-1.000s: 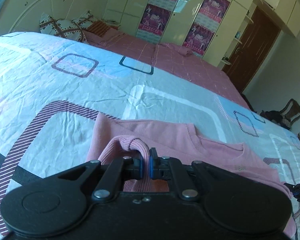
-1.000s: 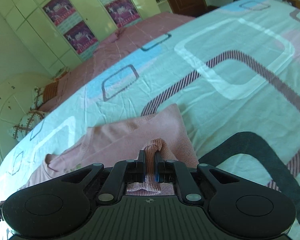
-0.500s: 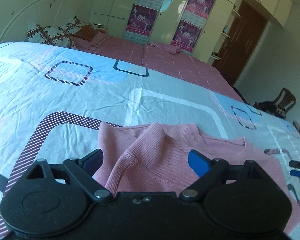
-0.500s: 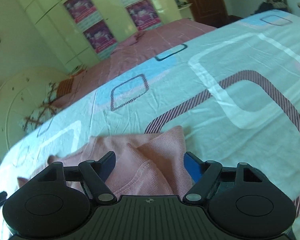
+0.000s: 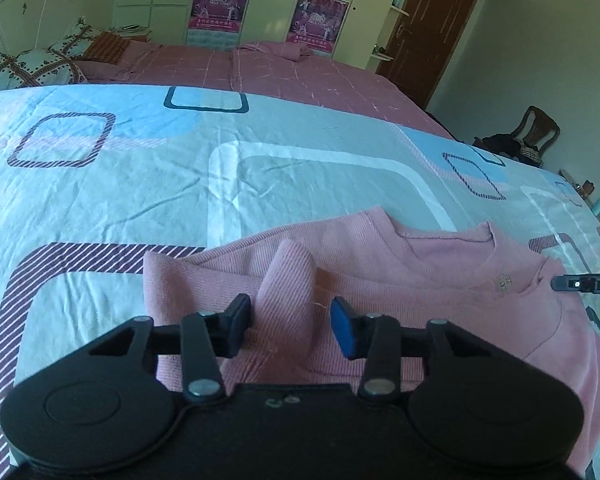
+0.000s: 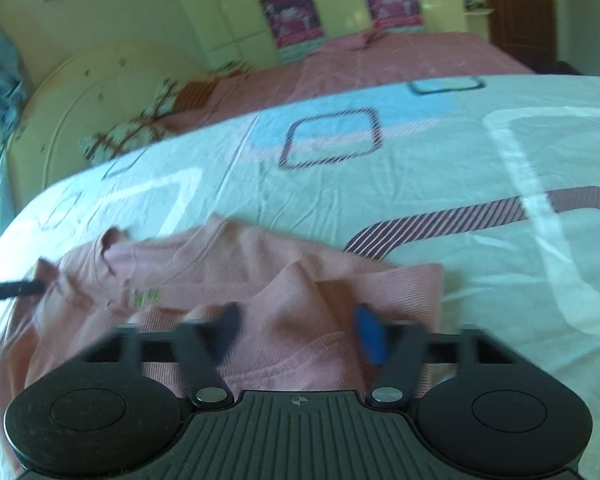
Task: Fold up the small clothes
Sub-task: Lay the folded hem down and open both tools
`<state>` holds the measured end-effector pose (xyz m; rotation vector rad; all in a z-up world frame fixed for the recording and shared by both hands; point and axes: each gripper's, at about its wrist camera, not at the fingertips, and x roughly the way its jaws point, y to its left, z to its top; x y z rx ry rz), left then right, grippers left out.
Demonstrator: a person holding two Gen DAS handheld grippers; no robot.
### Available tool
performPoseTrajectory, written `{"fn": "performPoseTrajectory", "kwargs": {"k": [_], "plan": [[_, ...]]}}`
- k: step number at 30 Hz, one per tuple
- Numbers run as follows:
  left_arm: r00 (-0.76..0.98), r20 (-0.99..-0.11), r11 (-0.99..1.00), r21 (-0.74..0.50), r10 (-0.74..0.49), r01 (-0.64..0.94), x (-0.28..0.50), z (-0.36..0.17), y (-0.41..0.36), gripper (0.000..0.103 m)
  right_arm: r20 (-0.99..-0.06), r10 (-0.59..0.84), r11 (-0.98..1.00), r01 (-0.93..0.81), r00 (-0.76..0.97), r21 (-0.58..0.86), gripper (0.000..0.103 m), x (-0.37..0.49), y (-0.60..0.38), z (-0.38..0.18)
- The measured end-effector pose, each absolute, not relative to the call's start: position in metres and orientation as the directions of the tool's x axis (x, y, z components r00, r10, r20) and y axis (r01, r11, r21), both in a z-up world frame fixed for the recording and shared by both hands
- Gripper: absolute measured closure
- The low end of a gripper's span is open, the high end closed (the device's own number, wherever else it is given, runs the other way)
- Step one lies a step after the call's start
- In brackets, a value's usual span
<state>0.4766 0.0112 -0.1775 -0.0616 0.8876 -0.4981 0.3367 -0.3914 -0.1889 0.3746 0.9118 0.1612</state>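
Closest in: left hand-held gripper [image 5: 290, 326], part-way open and just been closing, with a stood-up ridge of the pink top [image 5: 440, 300] between the pads. Nothing pinched yet from the look of it, with daylight on the blue-pad side. Same deal for the right hand-held gripper [image 6: 298, 330]: blurry, but pads apart, also just been closing, straddling its own peak of the pink knit [image 6: 220, 264].

Looks like mid-fold, going for a fresh two-point grab along the near side of the top. Next up, probably: finish squeezing on both ridges, then lift together and carry the near edge away toward the neckline. Needs both pinches to catch the same layers, otherwise a lopsided fold.

Top itself: lying flat-ish on the patterned quilt [image 5: 180, 184], neckline on the far side, one sleeve edge folded in at the left in the left view.

Plenty of bare quilt beyond and to both sides, so no shortage of room for swinging fabric forward. No bed edge anywhere near the garment on the far side.

Further back: pink sheet [image 5: 300, 76], pillows [image 5: 32, 68], wardrobe doors with posters [image 5: 220, 4], chair [image 5: 536, 128] off in the corner. All well out of the way.
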Motion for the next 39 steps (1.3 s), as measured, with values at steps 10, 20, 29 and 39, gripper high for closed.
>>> {"fn": "performPoseTrajectory", "kwargs": {"k": [10,20,29,39], "plan": [[0.638,-0.646,0.899,-0.195,-0.419,0.393,0.457,-0.16,0.016,0.095,-0.736,0.251,0.955,-0.035,0.629,0.295,0.096,0.33,-0.382,-0.179],[0.782,-0.533,0.946,-0.205,-0.324,0.253,0.472,-0.134,0.017,0.095,-0.599,0.075,0.945,0.134,0.797,0.298,0.096,0.339,-0.397,-0.131],[0.789,-0.582,0.98,-0.111,-0.2,0.166,0.476,-0.167,0.006,0.095,-0.711,-0.011,0.936,0.258,0.703,0.24,0.096,0.362,-0.392,-0.185],[0.762,-0.641,0.992,0.011,-0.09,0.126,0.472,-0.19,-0.001,0.086,-0.738,-0.065,0.946,0.278,0.671,0.169,0.102,0.357,-0.391,-0.202]]}}
